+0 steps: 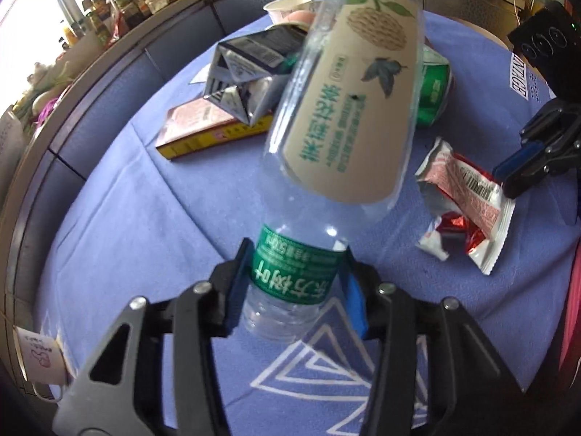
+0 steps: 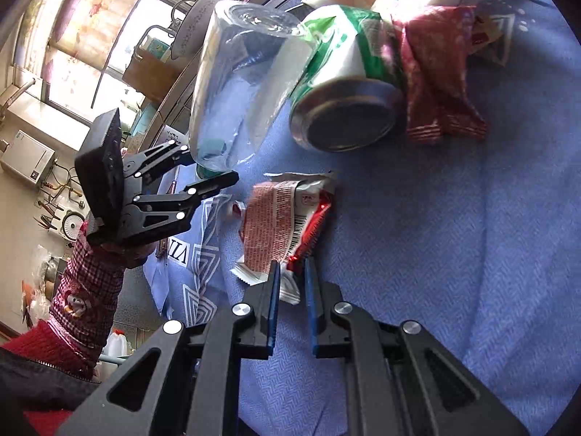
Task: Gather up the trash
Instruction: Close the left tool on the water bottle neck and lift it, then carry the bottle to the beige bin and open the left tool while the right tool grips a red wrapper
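Above the blue tablecloth (image 1: 120, 218), clear of it, an empty plastic bottle (image 1: 345, 109) hangs in the left gripper (image 1: 296, 283), whose blue pads are clamped on the narrow green-banded neck. Gripping there makes sense: the neck is stiffer than the thin clear wall, so the bottle is less likely to buckle or slip while carried. Its wide tan-labelled body points away from the gripper, out over the rest of the litter.

Just to the right of the bottle in the left wrist view lies a red and white snack wrapper (image 1: 468, 196), crumpled and flat on the cloth. The right gripper (image 2: 292, 276) is down at its near edge, and in the right wrist view a corner of the wrapper sits between the blue pads. The pads stand nearly together, but a slim gap shows, so I cannot tell whether they already pinch the foil. Taking a loose edge is probably the sensible way in, since the wrapper lies too flat to straddle.

Beyond the bottle, further from both grippers, a green and white can (image 2: 345, 91) lies on its side, touching a dark red wrapper (image 2: 435, 72). Behind the bottle, a flattened grey carton (image 1: 247, 72) rests on a pink and yellow box (image 1: 203, 127), and a paper cup (image 1: 290, 7) sits at the far edge. No bin shows in either view.
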The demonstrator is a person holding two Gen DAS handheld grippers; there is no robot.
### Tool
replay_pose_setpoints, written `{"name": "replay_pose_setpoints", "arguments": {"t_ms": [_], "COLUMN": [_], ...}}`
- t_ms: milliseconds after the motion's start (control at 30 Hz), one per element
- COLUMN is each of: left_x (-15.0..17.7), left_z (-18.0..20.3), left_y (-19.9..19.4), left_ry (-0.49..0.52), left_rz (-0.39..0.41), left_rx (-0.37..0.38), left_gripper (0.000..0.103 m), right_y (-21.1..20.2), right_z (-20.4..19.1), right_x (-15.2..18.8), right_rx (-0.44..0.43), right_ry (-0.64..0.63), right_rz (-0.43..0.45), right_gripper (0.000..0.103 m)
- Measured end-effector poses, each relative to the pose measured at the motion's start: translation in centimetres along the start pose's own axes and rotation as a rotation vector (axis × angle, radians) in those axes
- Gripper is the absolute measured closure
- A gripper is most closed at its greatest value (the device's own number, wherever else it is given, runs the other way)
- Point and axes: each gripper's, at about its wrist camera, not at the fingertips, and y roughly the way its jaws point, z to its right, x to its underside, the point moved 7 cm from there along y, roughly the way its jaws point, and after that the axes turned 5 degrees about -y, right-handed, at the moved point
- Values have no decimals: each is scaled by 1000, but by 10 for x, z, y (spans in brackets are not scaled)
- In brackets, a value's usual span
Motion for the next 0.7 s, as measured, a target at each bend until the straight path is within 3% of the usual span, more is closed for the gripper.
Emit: {"name": "replay_pose_setpoints", "arguments": {"t_ms": [300, 400, 433, 533, 567, 700], "left_x": [9, 14, 16, 25, 28, 35], "left_z": [24, 30, 33, 44, 47, 52], "left_y": [-63, -86, -90, -92, -90, -81], "left_ry": [-91, -172, -201, -269, -279, -321], "left_rz": [119, 172, 185, 195, 192, 167], "left_rx": [73, 97, 111, 137, 135, 142], "left_gripper": [64, 64, 64, 64, 64, 64], "right_y": [-24, -24, -22, -15, -14, -2], "right_z": [-1, 11, 14, 21, 17, -2], "right_x": [6, 3, 1, -1, -3, -8], "right_rx": [-33, -53, -74, -127, -109, -4], "right_ry": [-68, -2, 37, 103, 79, -78], "right_rz": [20, 50, 51, 42, 39, 13], "right_gripper": [97, 96, 94, 56, 49, 45]}}
